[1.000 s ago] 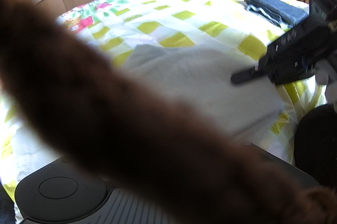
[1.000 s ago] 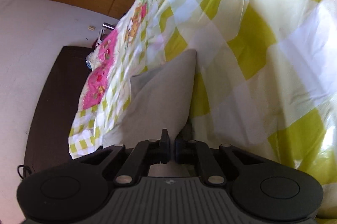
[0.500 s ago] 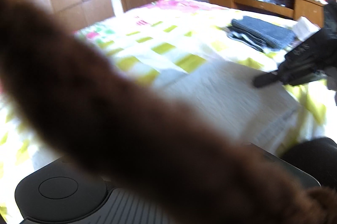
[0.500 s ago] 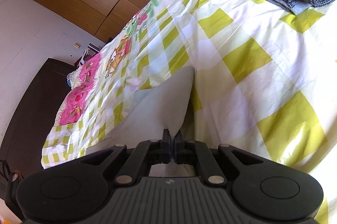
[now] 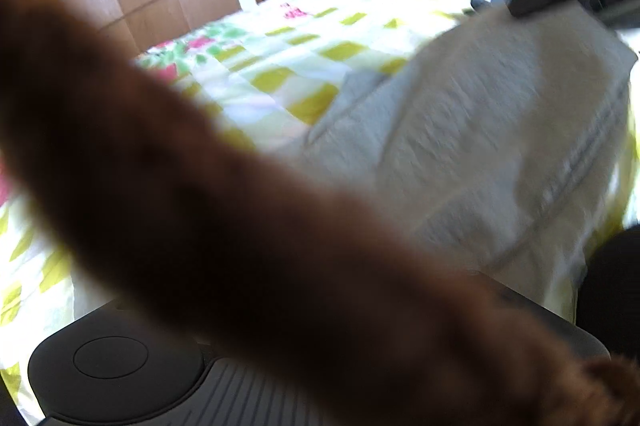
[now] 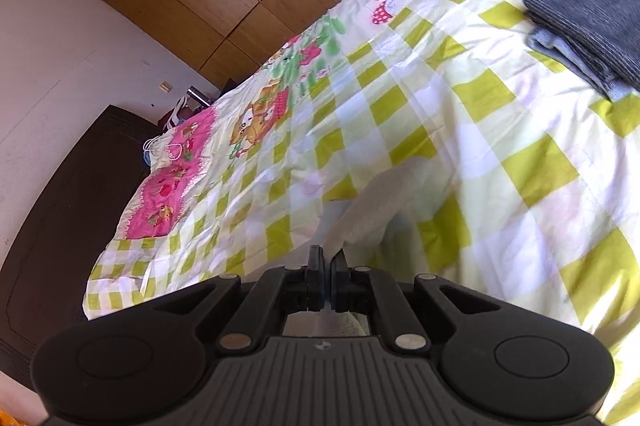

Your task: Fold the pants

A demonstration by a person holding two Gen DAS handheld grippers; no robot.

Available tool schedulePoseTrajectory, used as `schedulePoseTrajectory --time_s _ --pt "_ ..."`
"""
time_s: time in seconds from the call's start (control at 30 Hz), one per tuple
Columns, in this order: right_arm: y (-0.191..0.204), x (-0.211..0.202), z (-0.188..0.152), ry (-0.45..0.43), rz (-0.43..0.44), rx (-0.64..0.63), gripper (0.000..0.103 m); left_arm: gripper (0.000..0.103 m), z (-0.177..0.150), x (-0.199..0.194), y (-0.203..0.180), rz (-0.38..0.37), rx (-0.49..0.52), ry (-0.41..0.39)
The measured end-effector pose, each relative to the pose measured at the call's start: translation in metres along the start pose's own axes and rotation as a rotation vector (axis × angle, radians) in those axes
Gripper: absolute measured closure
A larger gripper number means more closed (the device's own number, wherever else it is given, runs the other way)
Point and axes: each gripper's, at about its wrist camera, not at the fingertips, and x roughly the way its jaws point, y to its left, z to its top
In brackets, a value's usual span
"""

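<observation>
Pants (image 5: 480,130) lifted higher off bed (image 5: 304,66) than before; right gripper (image 6: 327,258) fingers clamped on edge; left fingers hidden.

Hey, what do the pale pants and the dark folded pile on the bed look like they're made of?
The pale grey-white pants look like soft matte cotton or fleece knit, going by a faint ribbed grain, though motion blur leaves it open. The dark grey folded garment looks like fine-ribbed knit or corduroy, from its narrow parallel lines.
</observation>
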Motion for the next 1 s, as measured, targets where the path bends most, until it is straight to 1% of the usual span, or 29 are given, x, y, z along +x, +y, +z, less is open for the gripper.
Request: schedulePoseTrajectory --time_s 0.03,0.1,0.17,0.23,0.3,0.37,0.43,0.47,0.6,0.67,0.73,0.9,1.0 --pt "0.012 0.003 0.001 0.003 0.008 -0.019 0.082 0.058 -0.006 -0.006 0.001 0.005 0.022 -0.008" --pt "0.042 0.013 0.001 0.008 0.019 -0.075 0.082 0.057 -0.010 -0.020 0.008 0.000 0.027 -0.014" --pt "0.071 0.026 -0.001 0.020 0.032 -0.134 0.082 0.055 -0.017 -0.039 0.023 0.004 -0.011 -0.041" --pt "0.103 0.047 -0.007 0.044 0.043 -0.205 0.082 0.055 -0.025 -0.052 0.041 0.029 -0.063 -0.046" --pt "0.130 0.072 -0.014 0.087 0.051 -0.258 0.082 0.055 -0.033 -0.063 0.058 0.050 -0.112 -0.049" --pt "0.152 0.097 -0.024 0.135 0.050 -0.299 0.082 0.054 -0.041 -0.062 0.070 0.038 -0.139 -0.006" --pt "0.171 0.124 -0.041 0.190 0.049 -0.349 0.082 0.054 -0.051 -0.059 0.077 0.040 -0.169 0.008" --pt "0.178 0.137 -0.050 0.219 0.045 -0.374 0.082 0.054 -0.055 -0.058 0.079 0.025 -0.183 0.014" --pt "0.190 0.184 -0.090 0.348 0.010 -0.430 0.081 0.054 -0.061 -0.059 0.091 -0.017 -0.244 -0.004" --pt "0.191 0.198 -0.103 0.388 0.002 -0.431 0.081 0.054 -0.065 -0.059 0.096 -0.041 -0.282 -0.014" --pt "0.191 0.206 -0.111 0.406 -0.010 -0.426 0.081 0.054 -0.067 -0.060 0.099 -0.047 -0.304 -0.022" --pt "0.199 0.209 -0.114 0.420 -0.006 -0.428 0.081 0.054 -0.072 -0.063 0.104 -0.049 -0.335 -0.034" --pt "0.206 0.208 -0.118 0.432 0.008 -0.464 0.075 0.053 -0.073 -0.063 0.107 -0.058 -0.348 -0.042"
